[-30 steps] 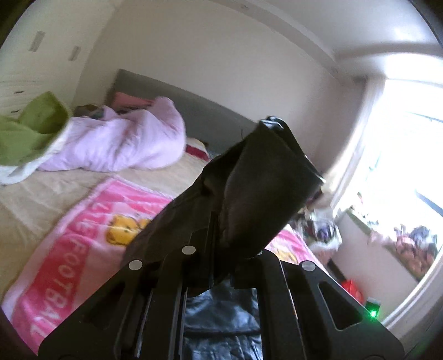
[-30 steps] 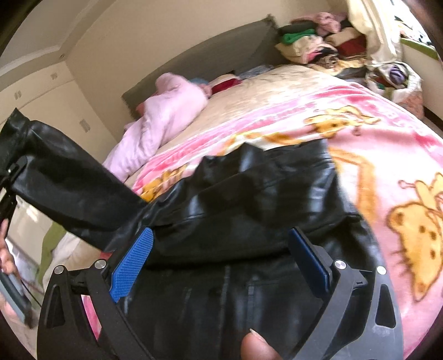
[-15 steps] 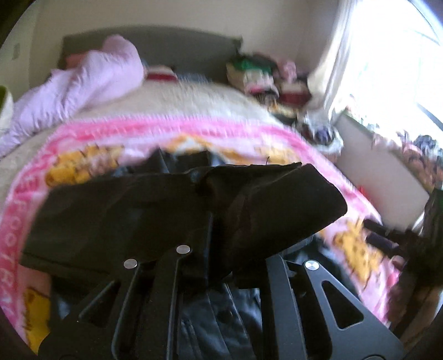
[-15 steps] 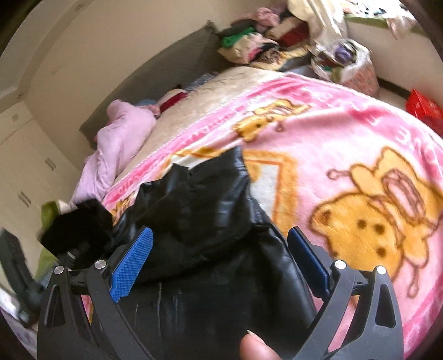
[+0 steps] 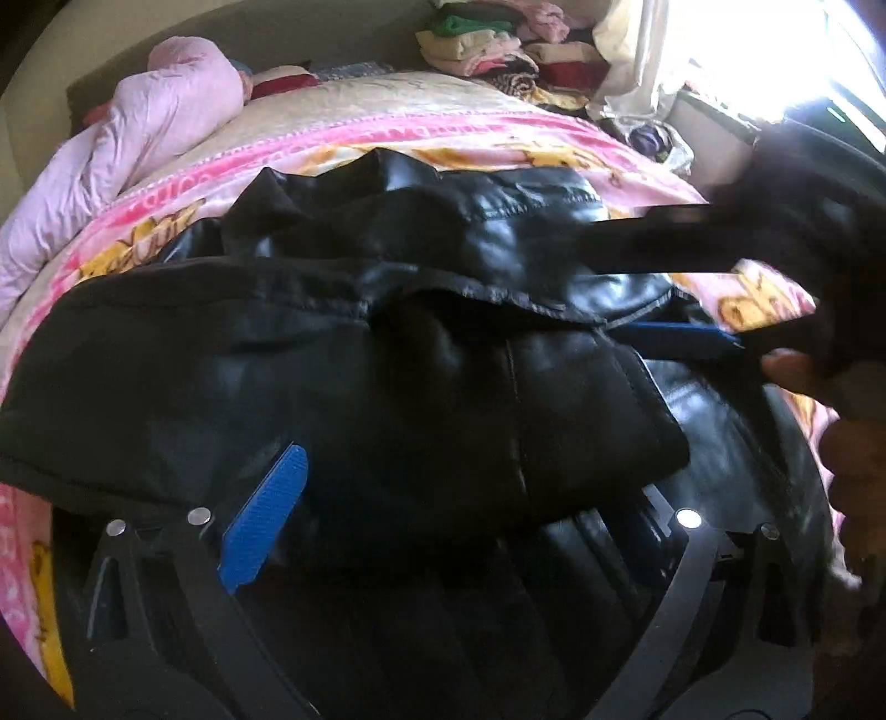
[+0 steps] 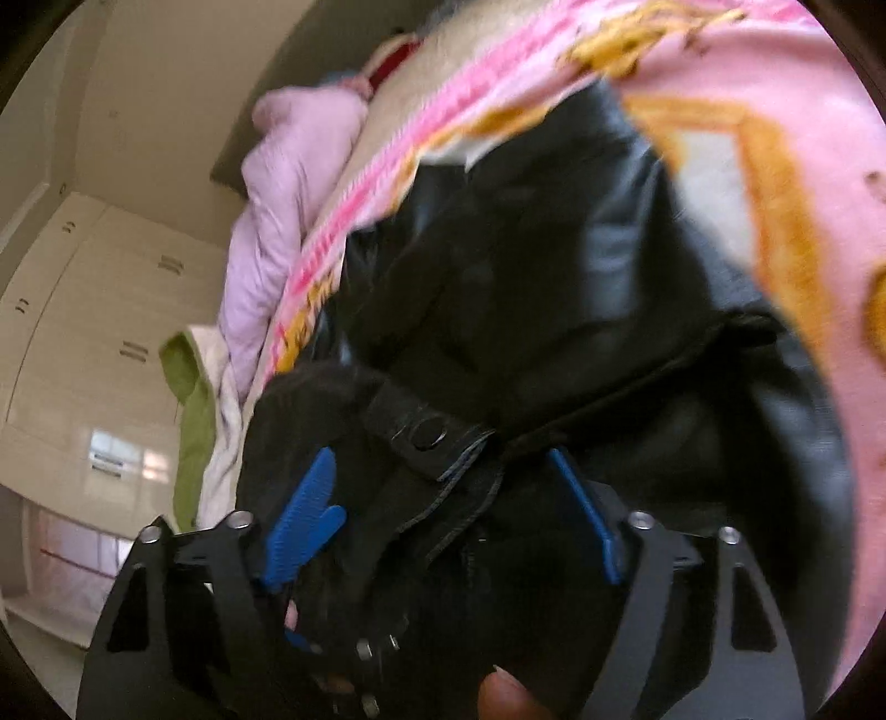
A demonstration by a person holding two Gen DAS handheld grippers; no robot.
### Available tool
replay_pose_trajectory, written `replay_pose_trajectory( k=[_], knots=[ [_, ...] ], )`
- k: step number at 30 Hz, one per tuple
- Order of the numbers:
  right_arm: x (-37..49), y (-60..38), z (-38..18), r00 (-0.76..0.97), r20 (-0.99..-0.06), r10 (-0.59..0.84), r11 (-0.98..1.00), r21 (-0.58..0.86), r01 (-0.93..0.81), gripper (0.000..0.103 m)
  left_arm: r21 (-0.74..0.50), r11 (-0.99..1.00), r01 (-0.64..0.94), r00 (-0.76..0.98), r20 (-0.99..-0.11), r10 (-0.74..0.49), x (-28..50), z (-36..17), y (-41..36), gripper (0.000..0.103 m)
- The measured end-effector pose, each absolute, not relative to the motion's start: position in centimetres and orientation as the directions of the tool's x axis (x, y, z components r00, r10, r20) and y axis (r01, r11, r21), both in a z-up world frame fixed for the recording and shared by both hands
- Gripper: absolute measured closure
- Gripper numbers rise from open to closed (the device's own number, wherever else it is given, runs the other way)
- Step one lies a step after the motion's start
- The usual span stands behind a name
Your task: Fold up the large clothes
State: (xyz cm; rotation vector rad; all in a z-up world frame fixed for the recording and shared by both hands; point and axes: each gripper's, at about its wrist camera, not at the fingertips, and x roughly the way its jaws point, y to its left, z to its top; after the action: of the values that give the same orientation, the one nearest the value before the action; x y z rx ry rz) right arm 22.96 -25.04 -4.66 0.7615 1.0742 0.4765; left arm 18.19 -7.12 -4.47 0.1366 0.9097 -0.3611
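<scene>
A black leather jacket (image 5: 498,232) lies on the pink cartoon blanket (image 5: 343,138). Its sleeve (image 5: 343,376) is folded across the body. My left gripper (image 5: 470,487) sits low over that sleeve, jaws opening wide; the cloth lies loose between them, touching neither pad, and hides the right finger. My right gripper (image 5: 664,291) reaches in from the right, blurred, at the jacket's edge. In the right wrist view the right gripper (image 6: 443,471) has its jaws closing around a snap-button tab (image 6: 426,437) and bunched leather. The blue pads (image 6: 302,515) stand apart from the cloth.
A pale pink padded coat (image 5: 138,138) lies at the bed's far left. Stacked clothes (image 5: 487,44) pile up by the headboard next to a bright window. A green garment (image 6: 191,410) hangs off the bed's side, with white wardrobe doors (image 6: 94,310) beyond. A person's hand (image 5: 853,443) holds the right tool.
My left gripper came down with the raised sleeve, laid it across the jacket, then opened and let go. My right gripper swung onto the jacket's edge and its jaws narrowed.
</scene>
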Motion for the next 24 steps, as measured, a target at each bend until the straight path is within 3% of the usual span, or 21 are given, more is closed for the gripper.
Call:
replay_pose_trajectory(
  k=[2,4,5,6,9,17,24],
  knots=[
    [23.5,-24.1,-5.0,0.396,-0.621,0.677,0.674,0.739,0.007,0.040,-0.056,0.932,0.359,0.550,-0.794,-0.260,17.7,-4.4,-6.4,0.010],
    [23.8,-23.5,-5.2,0.394,-0.632,0.667,0.686,0.728,0.007,0.061,-0.077,0.933,0.351,0.549,-0.790,-0.271,17.1,-4.0,-5.9,0.010],
    [23.8,-23.4,-5.1,0.399,-0.633,0.663,0.691,0.723,-0.001,0.066,-0.093,0.936,0.339,0.555,-0.784,-0.278,16.8,-3.6,-5.1,0.010],
    [23.8,-23.1,-4.9,0.407,-0.622,0.669,0.688,0.725,-0.022,0.080,-0.100,0.939,0.328,0.562,-0.778,-0.279,16.5,-3.3,-4.7,0.010],
    [23.7,-22.6,-3.1,0.456,-0.583,0.673,0.692,0.713,-0.110,0.095,-0.158,0.945,0.287,0.591,-0.747,-0.305,15.5,-1.7,-2.2,0.010],
    [23.8,-23.7,5.2,0.635,-0.504,0.586,0.793,0.520,-0.318,0.097,-0.244,0.969,0.026,0.745,-0.642,-0.182,16.5,3.4,7.5,0.010],
    [25.3,-26.0,6.3,0.687,-0.529,0.498,0.861,0.392,-0.323,0.097,-0.293,0.943,-0.158,0.773,-0.631,-0.066,20.6,4.3,11.6,0.010]
  ],
)
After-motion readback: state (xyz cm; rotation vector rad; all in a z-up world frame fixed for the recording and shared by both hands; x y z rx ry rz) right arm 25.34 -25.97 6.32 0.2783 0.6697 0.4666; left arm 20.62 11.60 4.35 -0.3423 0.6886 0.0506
